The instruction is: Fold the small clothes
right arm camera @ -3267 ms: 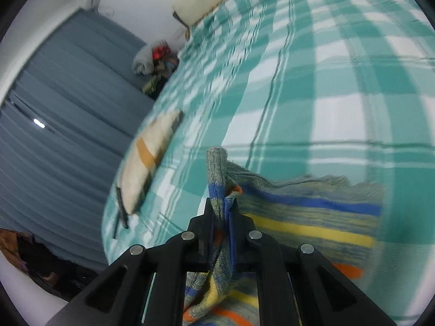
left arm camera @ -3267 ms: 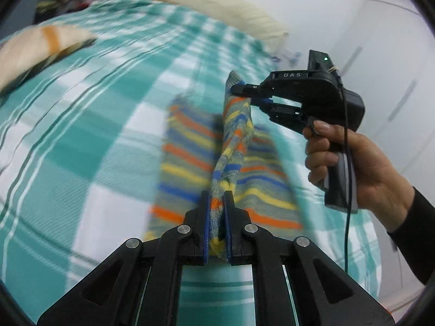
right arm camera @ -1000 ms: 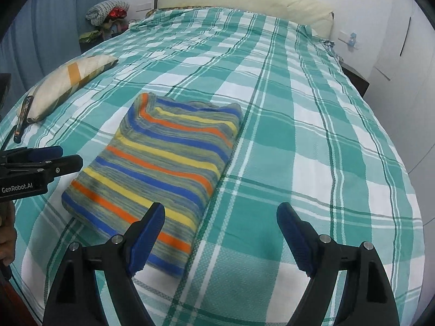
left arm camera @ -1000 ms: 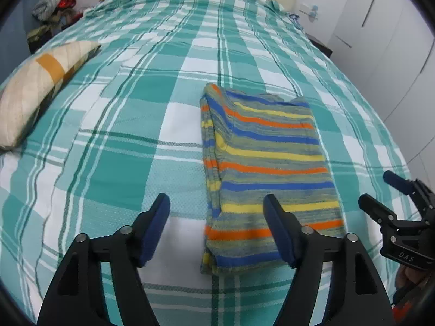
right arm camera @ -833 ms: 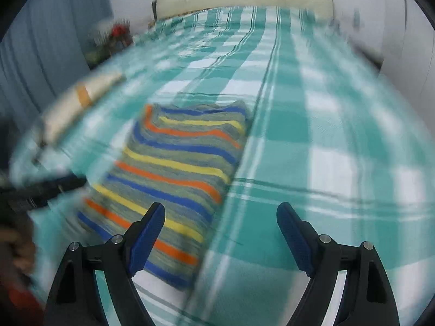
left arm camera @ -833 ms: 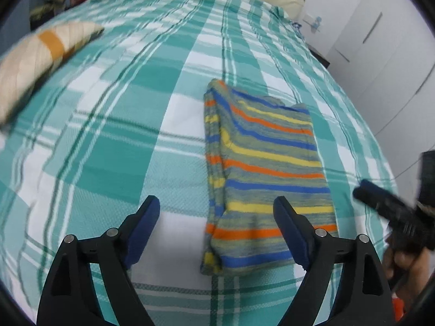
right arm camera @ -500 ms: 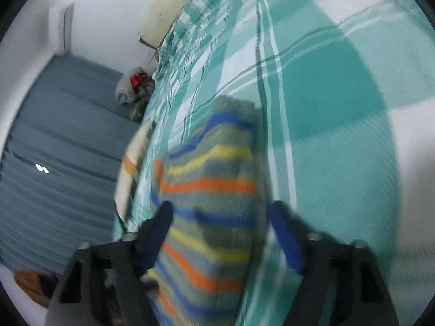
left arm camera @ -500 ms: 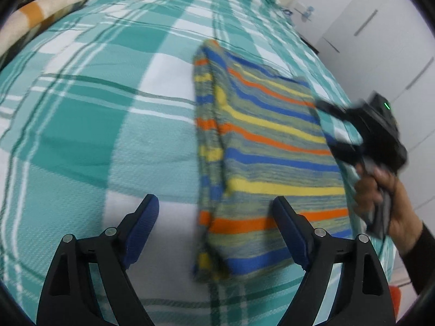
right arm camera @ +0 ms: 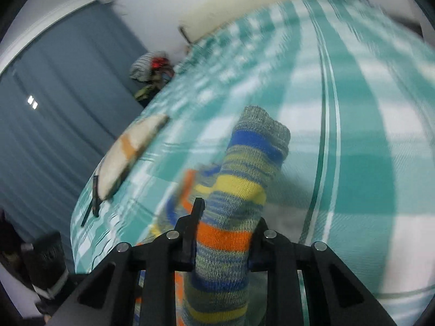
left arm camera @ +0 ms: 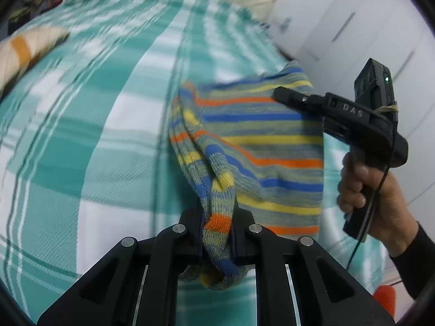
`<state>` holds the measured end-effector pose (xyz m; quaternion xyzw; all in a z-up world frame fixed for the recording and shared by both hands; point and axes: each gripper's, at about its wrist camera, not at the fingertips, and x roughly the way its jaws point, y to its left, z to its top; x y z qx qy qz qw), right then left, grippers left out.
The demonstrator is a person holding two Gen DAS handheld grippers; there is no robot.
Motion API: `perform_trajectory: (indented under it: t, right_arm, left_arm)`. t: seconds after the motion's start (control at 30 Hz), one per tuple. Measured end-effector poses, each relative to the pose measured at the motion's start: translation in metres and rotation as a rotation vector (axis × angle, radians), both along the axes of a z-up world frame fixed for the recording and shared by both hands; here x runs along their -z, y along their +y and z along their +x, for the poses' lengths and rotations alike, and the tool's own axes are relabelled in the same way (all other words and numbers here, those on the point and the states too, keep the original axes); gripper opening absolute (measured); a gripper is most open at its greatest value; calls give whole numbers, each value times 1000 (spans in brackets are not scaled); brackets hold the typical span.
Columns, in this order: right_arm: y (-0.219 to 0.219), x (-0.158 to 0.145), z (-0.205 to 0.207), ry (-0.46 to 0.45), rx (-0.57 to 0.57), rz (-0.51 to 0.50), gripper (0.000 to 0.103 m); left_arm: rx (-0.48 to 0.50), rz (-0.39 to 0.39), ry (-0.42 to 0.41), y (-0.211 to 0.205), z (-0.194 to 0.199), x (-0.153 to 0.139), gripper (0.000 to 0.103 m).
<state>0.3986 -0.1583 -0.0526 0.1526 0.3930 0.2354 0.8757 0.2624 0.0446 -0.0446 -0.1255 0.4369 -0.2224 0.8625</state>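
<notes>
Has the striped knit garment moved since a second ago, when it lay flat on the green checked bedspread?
Yes. The striped knit garment now rises off the green checked bedspread, with the left gripper and right gripper closing on its edges.

The striped garment [left arm camera: 261, 141] lies on the bed [left arm camera: 89, 141]; a pillow [left arm camera: 24, 49] sits far left.

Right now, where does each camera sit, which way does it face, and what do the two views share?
Left wrist: rides the left gripper, facing down over the plaid bed; its jaws are closing on the striped knit garment; the right gripper and the hand holding it show.
Right wrist: rides the right gripper, facing down across the bed toward the grey curtain; its jaws are closing on the garment.
Shared: garment, bed, small pillow.
</notes>
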Motion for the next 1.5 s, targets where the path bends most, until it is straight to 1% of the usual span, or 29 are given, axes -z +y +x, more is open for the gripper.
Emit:
perform_trajectory:
  t: [0.03, 0.1, 0.17, 0.2, 0.23, 0.27, 0.3, 0.33, 0.37, 0.4, 0.43, 0.5, 0.53, 0.57, 0.63, 0.7, 0.77, 0.83, 0.9, 0.97, 1.07, 1.13, 1.23, 1.37, 1.5]
  right_arm:
    - [-2, -16, -9, -28, -6, -10, 25]
    - [-11, -43, -24, -69, -3, -20, 25]
    - [-28, -67, -36, -92, 12, -32, 25]
    - [-39, -74, -42, -97, 21, -39, 25]
    - [-48, -78, -45, -93, 30, -49, 26]
    - [-61, -76, -46, -65, 43, -68, 28]
    - [-72, -71, -44, -29, 68, -95, 46]
    - [-89, -57, -48, 27, 116, -161, 78]
    - [-102, -45, -52, 62, 163, -219, 88]
    - [-117, -32, -60, 94, 211, -266, 89]
    - [-135, -17, -76, 148, 271, -323, 89]
    - [-150, -4, -107, 187, 319, -373, 89]
    - [-157, 0, -130, 202, 336, -409, 89]
    - [-160, 3, -148, 212, 347, -440, 89]
    - [-152, 7, -193, 235, 364, -494, 90]
    - [-137, 5, -229, 247, 356, -493, 90]
    - [-123, 2, -258, 245, 352, -463, 91]
    - [-104, -8, -291, 238, 364, -418, 97]
    - [-81, -18, -316, 225, 368, -392, 98]
    - [-63, -25, -335, 208, 369, -408, 98]
    - [-42, -37, -357, 194, 368, -453, 98]
    - [-32, -44, -366, 186, 356, -464, 98]
    - [-16, -54, -374, 164, 340, -477, 98]
    - [-2, -61, -377, 155, 328, -486, 98]
    - [5, -70, -377, 145, 331, -516, 98]
  left_arm:
    - [19, -10, -30, -8, -8, -15, 12]
    - [49, -22, -62, -21, -18, -34, 12]
    - [77, -35, -74, -32, -25, -45, 13]
    - [86, -38, -64, -40, -27, -45, 16]
    - [87, -26, -32, -53, -27, -36, 28]
    - [85, -3, -8, -62, -25, -27, 55]
    - [68, 52, 10, -72, -25, -10, 72]
    - [38, 136, 16, -81, -27, 8, 86]
    - [22, 192, 24, -85, -30, 18, 80]
    - [14, 259, 43, -87, -38, 30, 78]
    - [17, 292, 48, -85, -49, 36, 78]
    - [3, 328, 2, -76, -73, 33, 86]
    - [-26, 386, -45, -72, -90, 27, 95]
    - [-51, 429, -79, -71, -101, 21, 99]
    - [-103, 527, -153, -68, -123, 6, 99]
    - [-134, 577, -172, -67, -137, -6, 99]
    - [-168, 635, -171, -66, -153, -18, 100]
    - [-166, 668, -172, -62, -168, -26, 100]
    - [-112, 649, -112, -60, -182, -33, 100]
    - [-85, 595, -58, -54, -194, -39, 100]
    - [-103, 512, -32, -43, -212, -48, 100]
    - [-106, 485, -23, -39, -216, -52, 100]
    - [-106, 467, -19, -40, -216, -57, 100]
    - [-122, 493, -38, -41, -217, -66, 100]
    - [-120, 489, -35, -42, -218, -72, 101]
